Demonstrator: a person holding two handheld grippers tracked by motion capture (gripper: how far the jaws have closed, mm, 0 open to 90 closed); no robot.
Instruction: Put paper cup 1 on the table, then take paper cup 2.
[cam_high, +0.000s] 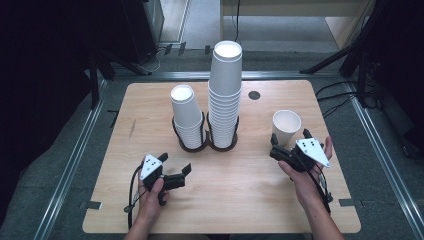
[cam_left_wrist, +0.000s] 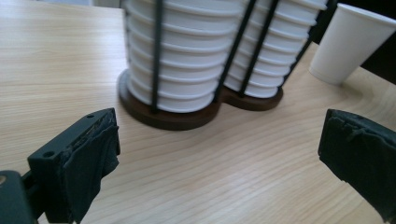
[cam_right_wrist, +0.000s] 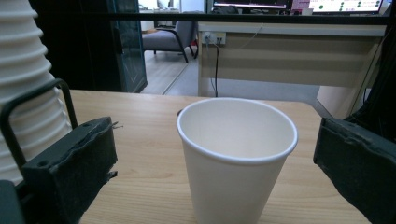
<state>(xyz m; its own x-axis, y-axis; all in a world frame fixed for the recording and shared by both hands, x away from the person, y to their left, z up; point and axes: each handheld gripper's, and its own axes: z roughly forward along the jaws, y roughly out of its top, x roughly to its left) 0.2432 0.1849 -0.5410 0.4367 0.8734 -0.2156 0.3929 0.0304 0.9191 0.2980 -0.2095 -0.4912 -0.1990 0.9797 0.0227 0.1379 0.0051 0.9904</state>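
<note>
Right hand-held gripper gapes wide around the lone cup, upright on the desk right of the stacks. Light, thin paper, likely crushable: pinch gently mid-wall. Left hand-held gripper wide too, empty.

We note a tabletop of pale wood-grain laminate with a smooth, satin finish. The single cup is matt white paper with a rolled rim. Holder base: dark brown, smooth; its rods look like black metal. Hand-held gripper pads: rough, matt black.
</note>
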